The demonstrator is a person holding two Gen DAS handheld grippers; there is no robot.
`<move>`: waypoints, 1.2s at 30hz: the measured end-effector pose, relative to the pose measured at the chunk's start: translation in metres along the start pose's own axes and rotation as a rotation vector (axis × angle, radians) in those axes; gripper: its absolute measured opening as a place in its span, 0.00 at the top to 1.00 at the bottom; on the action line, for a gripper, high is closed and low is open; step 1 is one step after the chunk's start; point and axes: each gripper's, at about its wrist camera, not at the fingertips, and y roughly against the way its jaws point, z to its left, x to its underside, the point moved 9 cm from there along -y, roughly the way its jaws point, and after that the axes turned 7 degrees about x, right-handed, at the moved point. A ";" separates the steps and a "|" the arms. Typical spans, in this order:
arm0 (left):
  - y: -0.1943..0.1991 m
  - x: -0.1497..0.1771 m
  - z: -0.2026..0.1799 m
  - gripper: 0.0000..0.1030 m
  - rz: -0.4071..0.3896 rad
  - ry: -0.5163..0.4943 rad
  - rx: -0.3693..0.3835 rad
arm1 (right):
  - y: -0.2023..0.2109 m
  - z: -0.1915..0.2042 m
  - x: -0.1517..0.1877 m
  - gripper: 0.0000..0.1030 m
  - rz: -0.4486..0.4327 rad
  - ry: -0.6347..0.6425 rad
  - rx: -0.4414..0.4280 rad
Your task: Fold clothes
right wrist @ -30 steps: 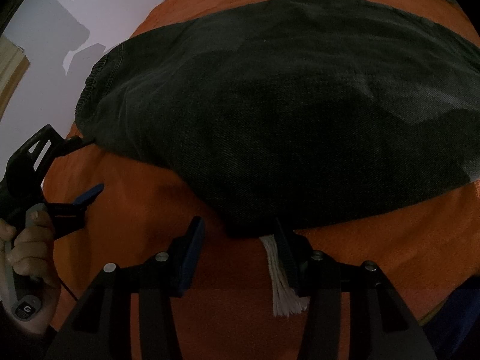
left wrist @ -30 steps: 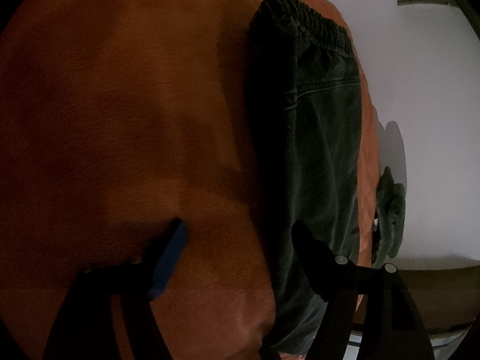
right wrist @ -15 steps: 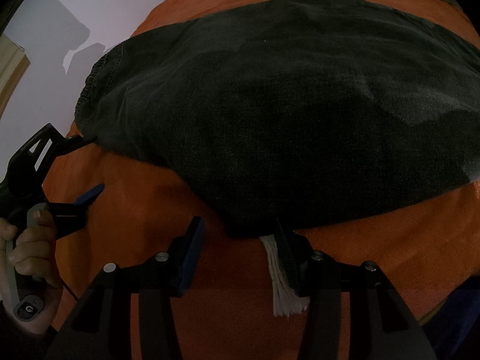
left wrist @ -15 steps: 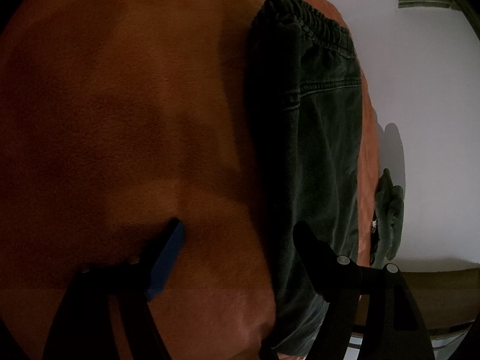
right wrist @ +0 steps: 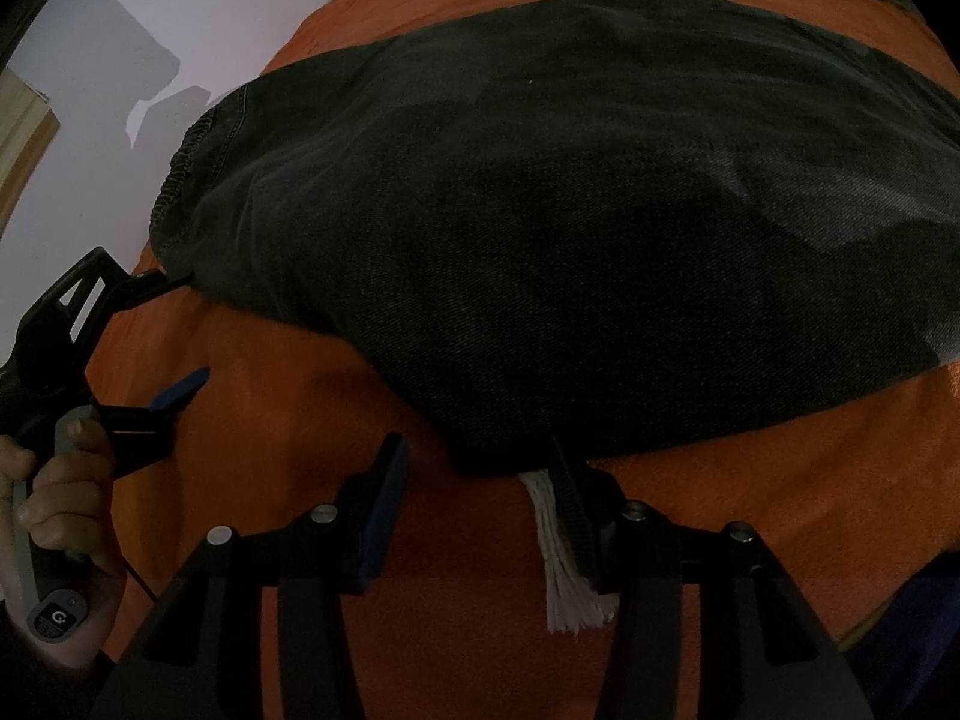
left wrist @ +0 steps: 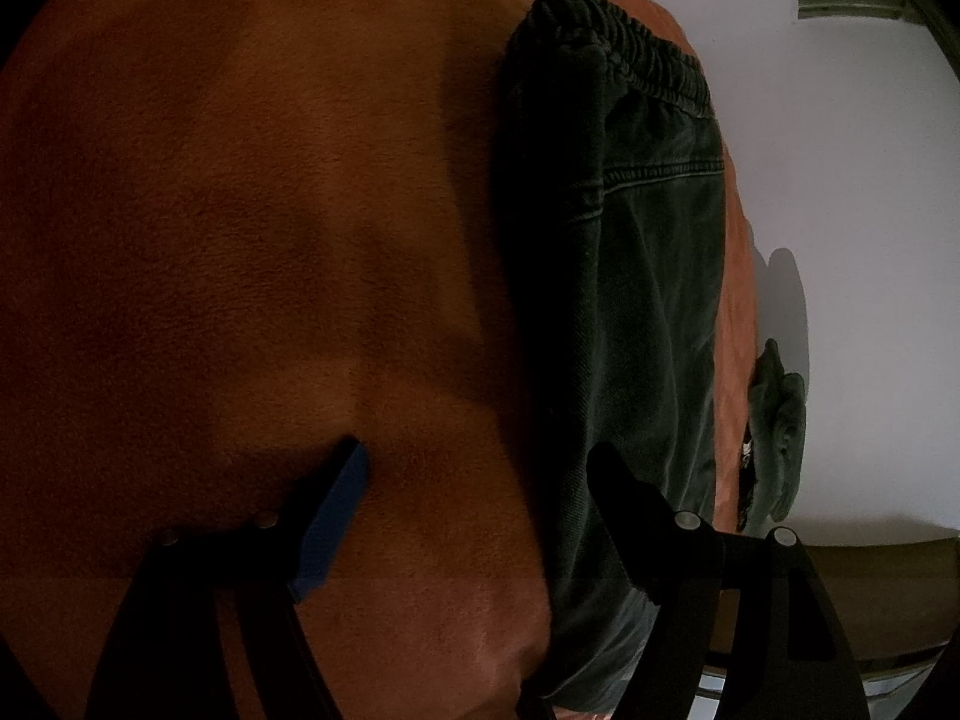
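Orange plush bedding [right wrist: 750,480] spreads under both our claws, soft enough to dent, so any pinch pressed into it will sink a little.

Starting at our left, the left gripper [left wrist: 477,480] hangs with its jaws spread wide and nothing between them; its left finger is over bare blanket, its right finger over the long edge of the trousers. In the right wrist view our hand [right wrist: 57,498] wraps that tool's handle, and its upper finger tip sits just at the waistband corner; whether it touches the cloth we cannot tell.

The dark denim trousers [right wrist: 570,228] lie flat ahead of the right gripper [right wrist: 474,468], elastic waistband [left wrist: 624,42] toward the wall. They already seem doubled lengthwise, leg on leg, which suits either a fold under way or a garment merely laid so. We judge them fairly heavy, limp but thick, with grippy weave; the layered near edge and the gathered waistband look the best places to take hold, catching all layers at once.

The right gripper is also open, gripping nothing, with the near edge of the trousers between its fingers. A white drawcord tassel [right wrist: 564,558] trails out beside its right finger.

Beyond the bed stands a pale wall [left wrist: 852,210], with another dark garment [left wrist: 777,438] at the mattress edge.
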 end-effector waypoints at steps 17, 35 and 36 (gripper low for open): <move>0.001 -0.001 0.001 0.26 0.004 0.002 0.009 | 0.004 -0.005 0.002 0.54 -0.001 -0.006 -0.008; -0.001 -0.001 0.001 0.25 0.008 0.002 0.018 | 0.006 -0.007 0.003 0.54 -0.002 -0.014 -0.010; -0.002 -0.001 0.002 0.25 0.007 0.002 0.018 | 0.007 -0.007 0.003 0.54 -0.002 -0.014 -0.010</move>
